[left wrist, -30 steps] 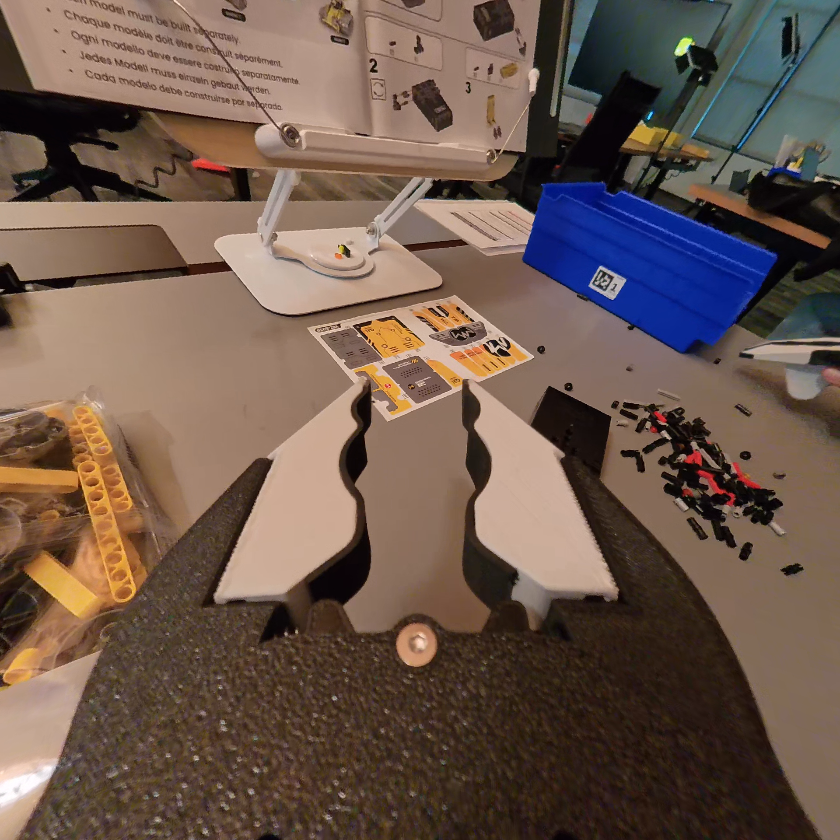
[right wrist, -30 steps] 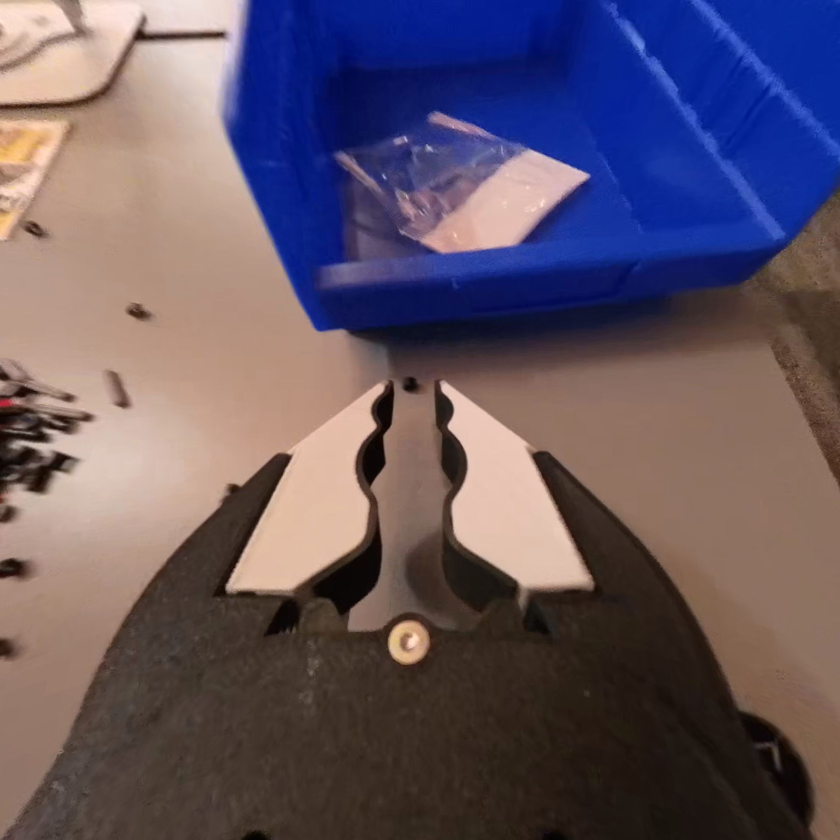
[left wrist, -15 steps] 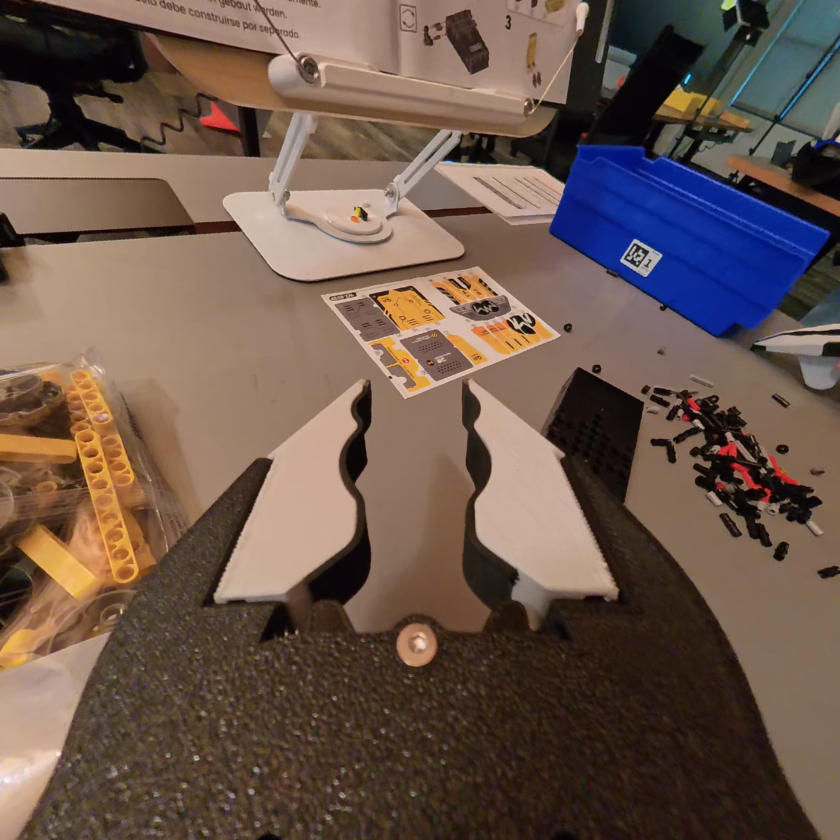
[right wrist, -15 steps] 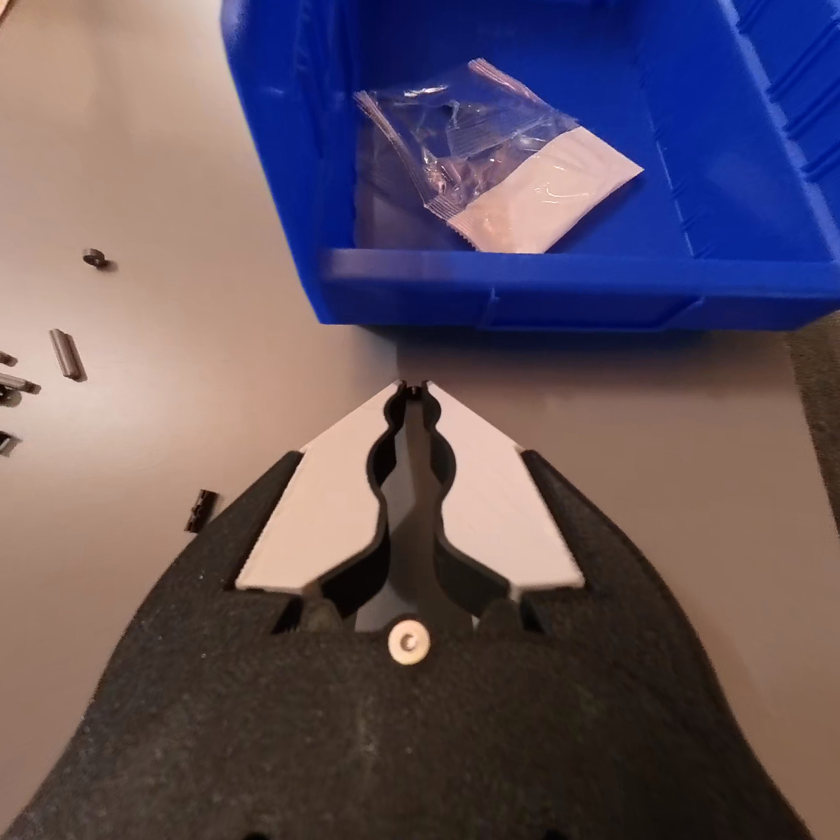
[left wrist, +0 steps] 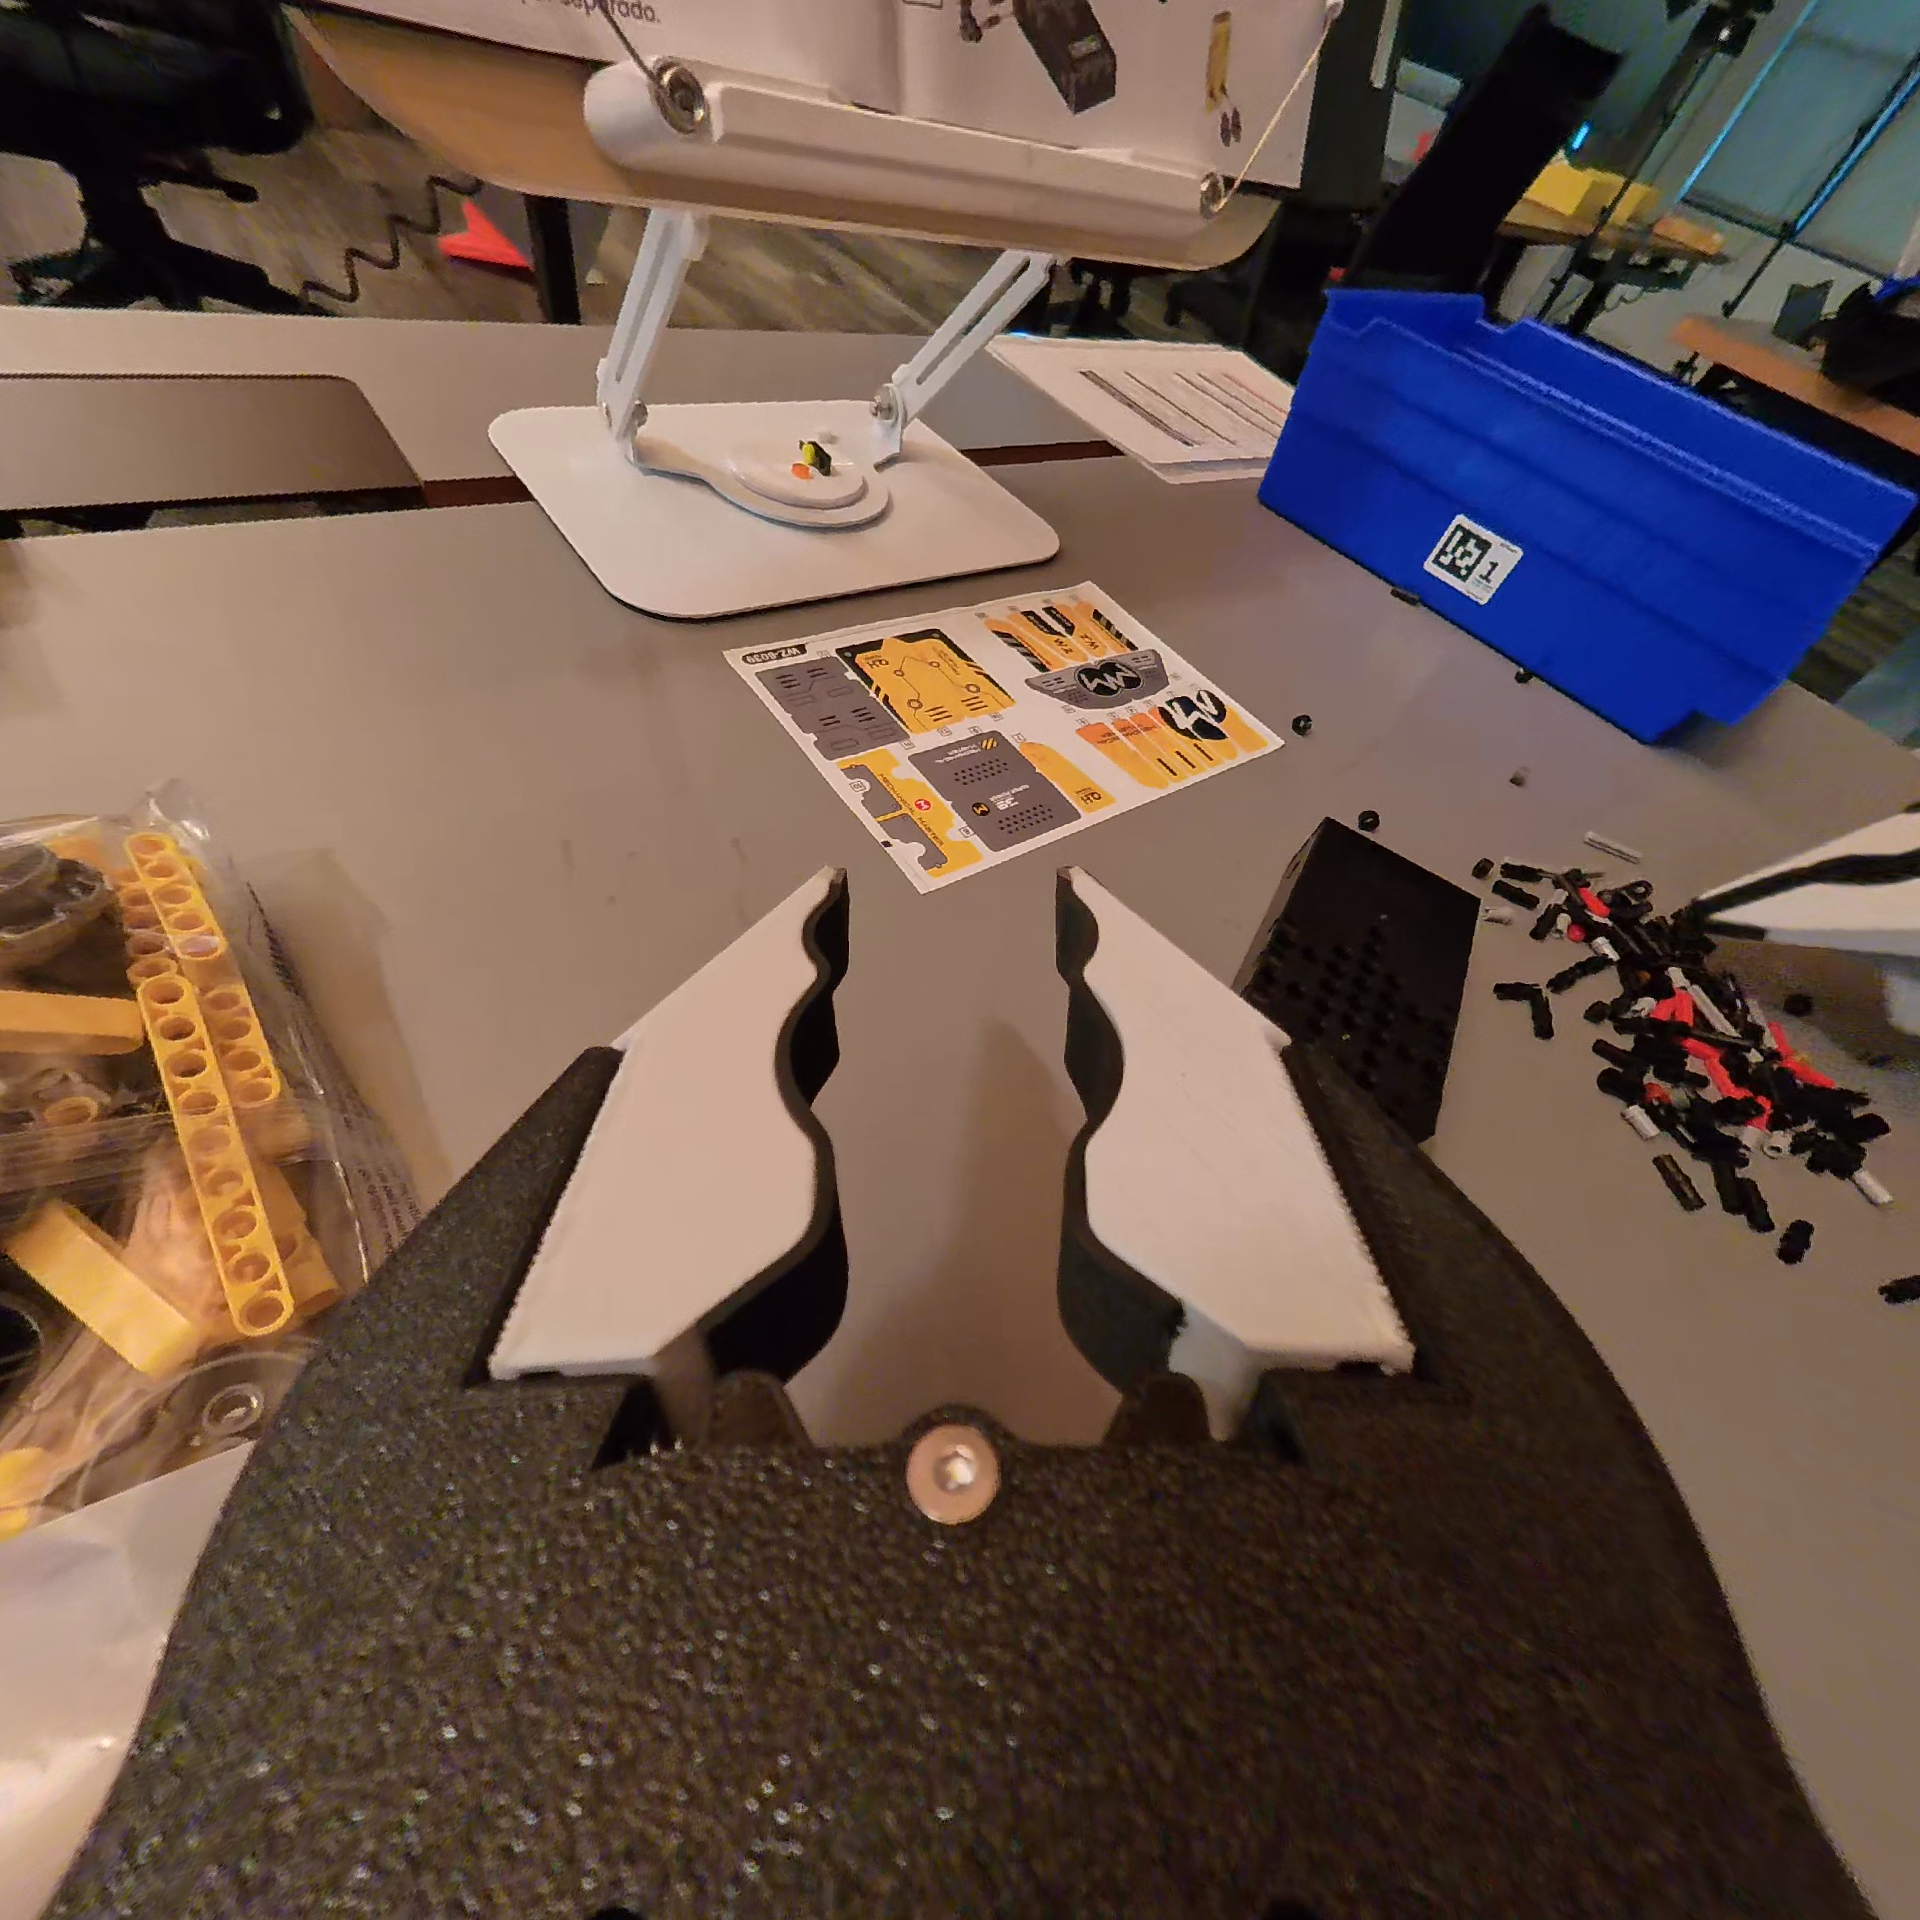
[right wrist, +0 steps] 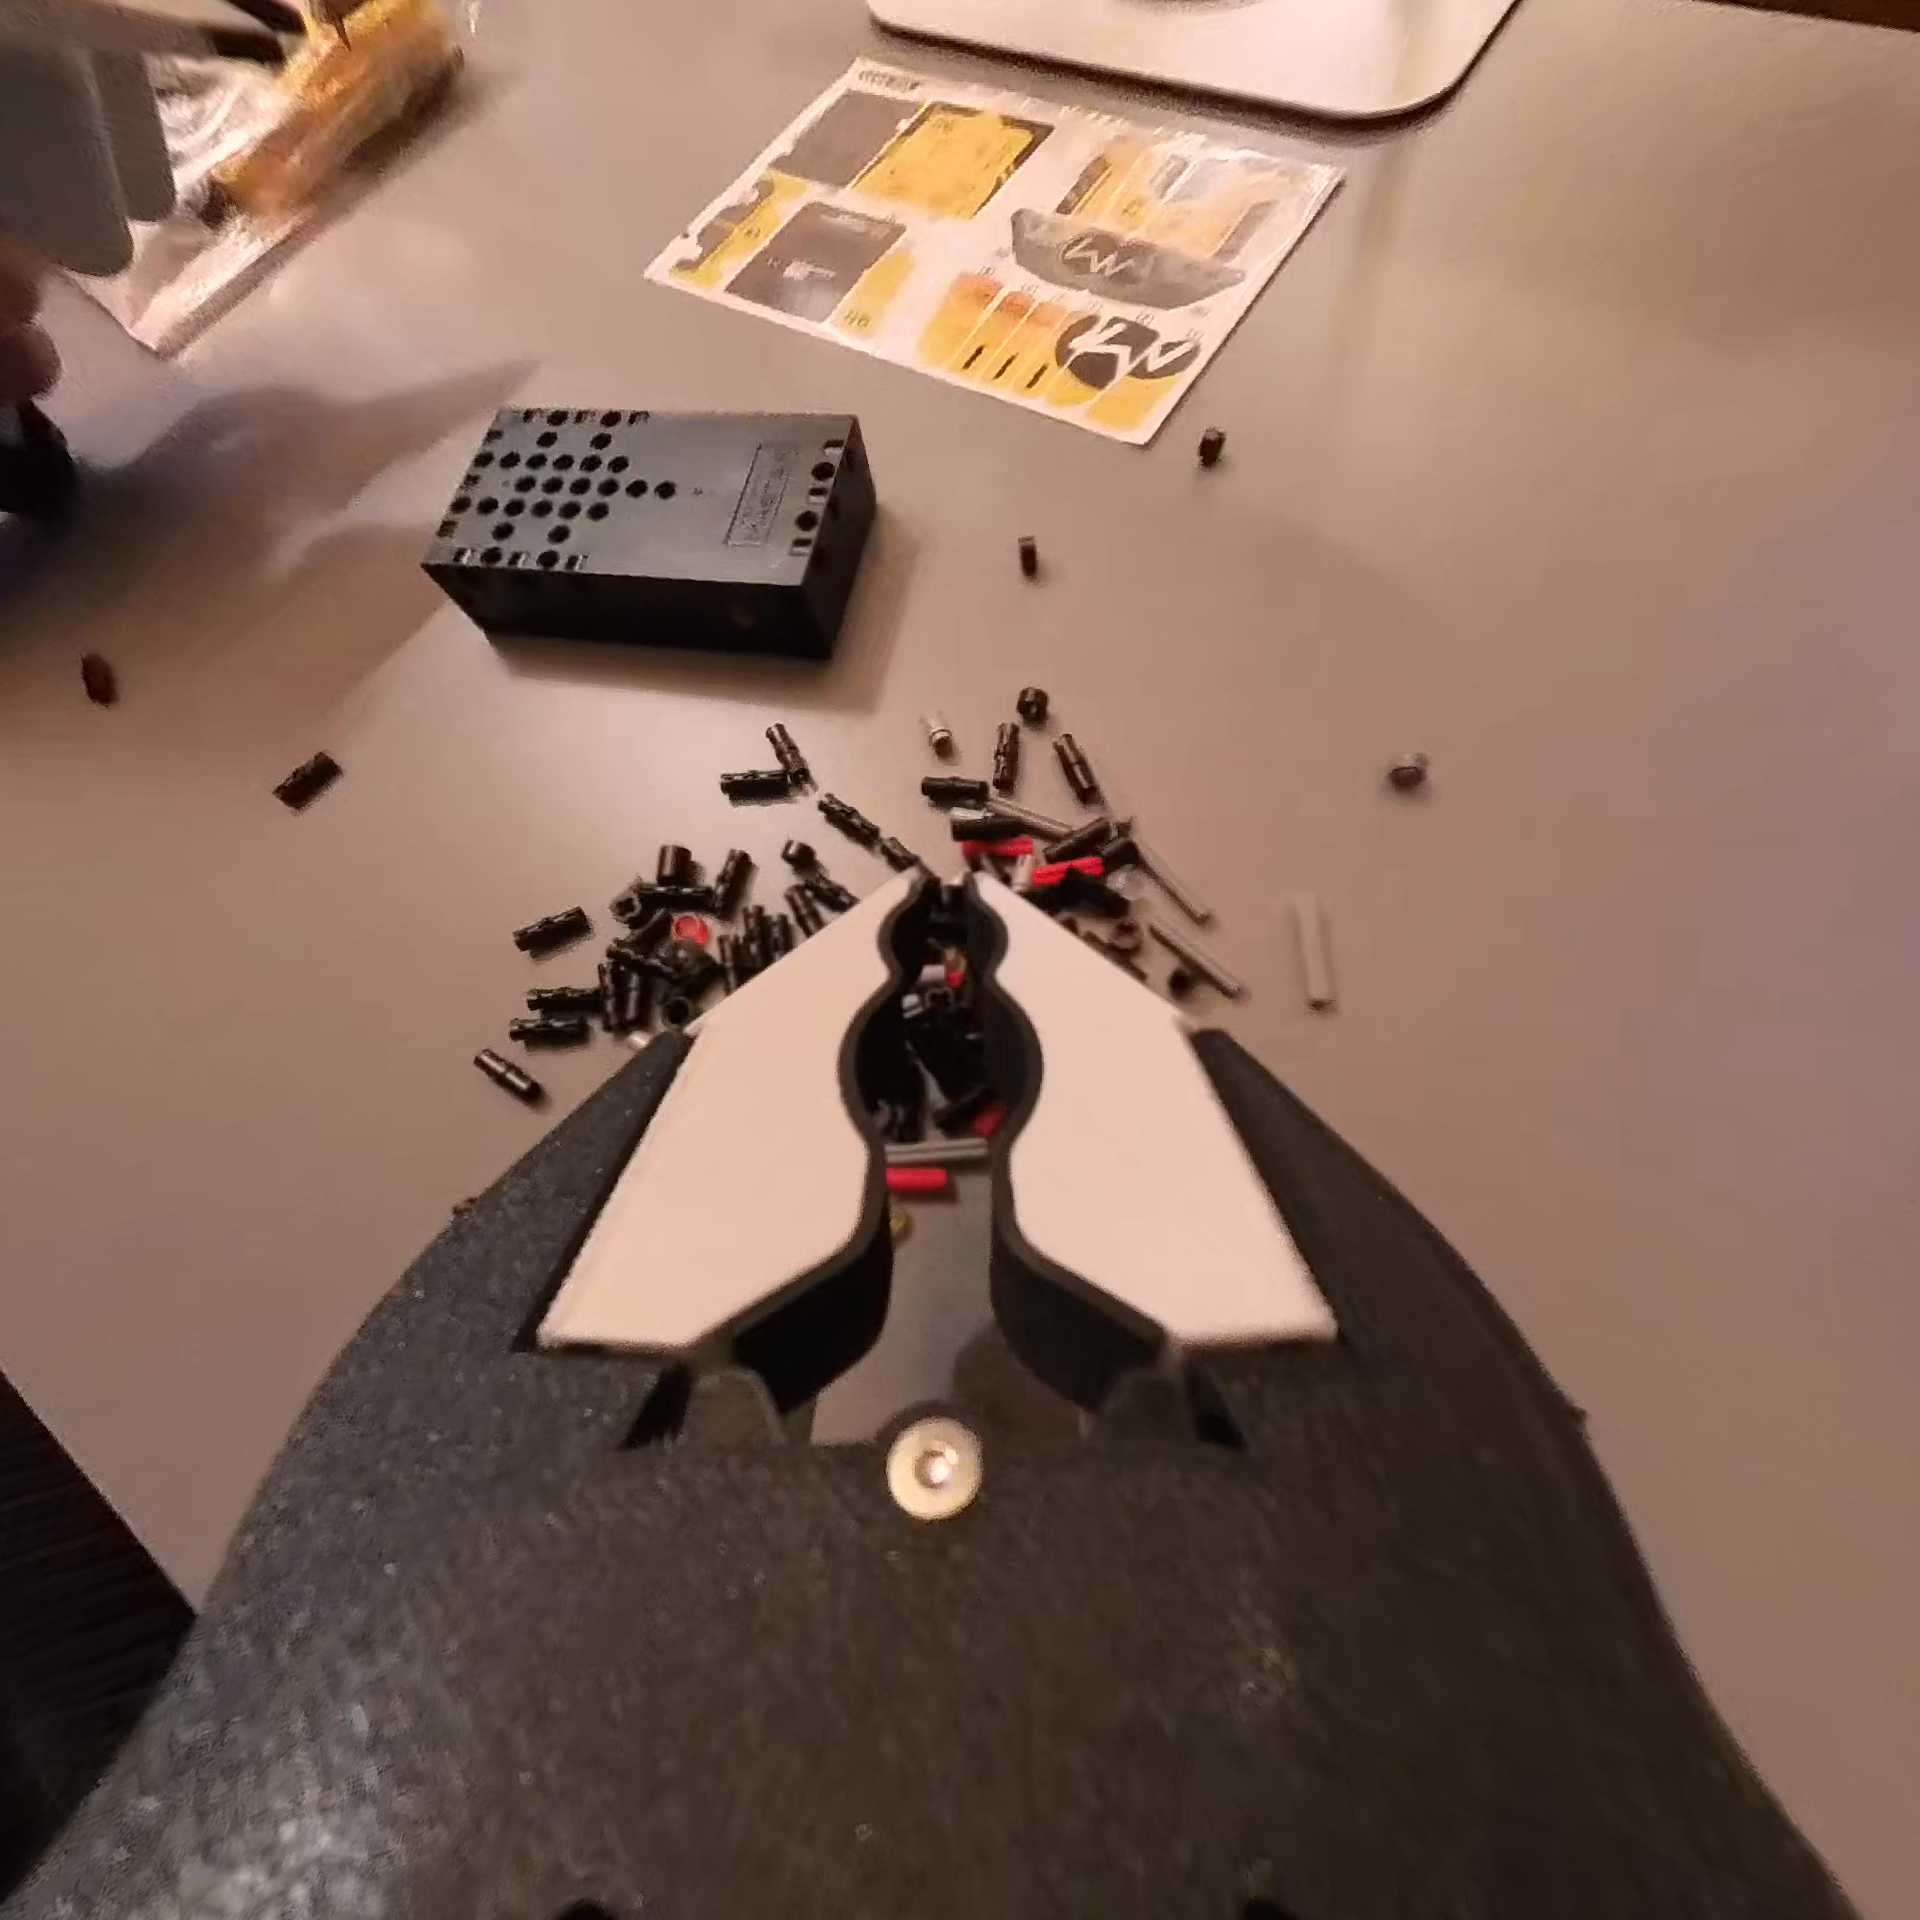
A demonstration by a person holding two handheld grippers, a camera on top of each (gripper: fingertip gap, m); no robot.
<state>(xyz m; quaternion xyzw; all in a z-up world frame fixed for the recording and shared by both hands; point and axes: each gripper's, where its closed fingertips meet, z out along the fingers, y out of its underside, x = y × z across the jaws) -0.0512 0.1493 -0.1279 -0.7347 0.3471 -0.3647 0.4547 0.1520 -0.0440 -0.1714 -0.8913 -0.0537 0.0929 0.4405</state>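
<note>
My left gripper (left wrist: pixel 951 883) is open and empty above the grey table (left wrist: pixel 520 727), just short of a yellow and grey sticker sheet (left wrist: pixel 997 727). A black perforated box (left wrist: pixel 1361 977) lies just right of it. My right gripper (right wrist: pixel 943 885) is shut, with a small black piece (right wrist: pixel 948 896) pinched at its tips, and it hovers over a pile of small black and red pins (right wrist: pixel 665 935). The box (right wrist: pixel 665 530) and the sheet (right wrist: pixel 997 239) lie beyond it. The right gripper's tip also shows in the left wrist view (left wrist: pixel 1714 914) over the pile (left wrist: pixel 1714 1049).
A blue bin (left wrist: pixel 1558 499) stands at the back right. A white stand (left wrist: pixel 769 509) holds an instruction booklet at the back. A clear bag of yellow beams (left wrist: pixel 135 1091) lies at the left. Loose pins (right wrist: pixel 307 779) are scattered around the pile. My right fingertips sit around 30 cm from my left ones.
My right gripper closed on a small black piece near the blue bin, then swung left over the pin pile. My left gripper moved slightly forward and stayed open.
</note>
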